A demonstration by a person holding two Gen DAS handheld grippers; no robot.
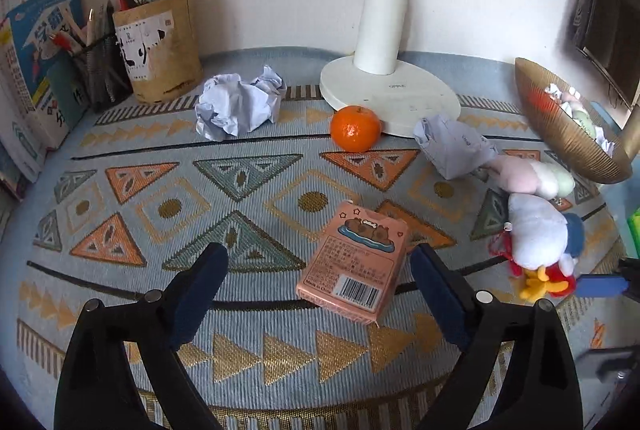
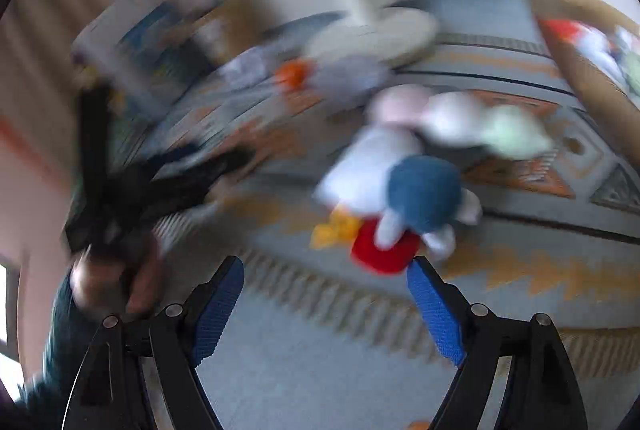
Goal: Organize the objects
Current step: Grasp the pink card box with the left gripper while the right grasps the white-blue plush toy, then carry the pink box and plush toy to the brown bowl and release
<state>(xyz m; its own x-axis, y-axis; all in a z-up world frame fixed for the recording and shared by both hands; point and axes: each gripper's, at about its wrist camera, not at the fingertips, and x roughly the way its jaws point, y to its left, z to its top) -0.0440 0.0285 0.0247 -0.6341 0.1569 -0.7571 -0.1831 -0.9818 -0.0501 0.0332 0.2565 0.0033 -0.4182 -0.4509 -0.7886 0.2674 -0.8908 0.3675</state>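
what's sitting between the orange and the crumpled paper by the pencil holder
Nothing: in the left wrist view only bare patterned mat lies between the orange and the crumpled paper.

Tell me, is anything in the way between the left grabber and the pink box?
Nothing visible is. The left gripper is open, and the pink box lies flat on the patterned mat just ahead, near its right finger. The orange sits farther back.

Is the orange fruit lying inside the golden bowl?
No, the orange fruit sits on the patterned mat beside the lamp base, apart from the golden bowl.
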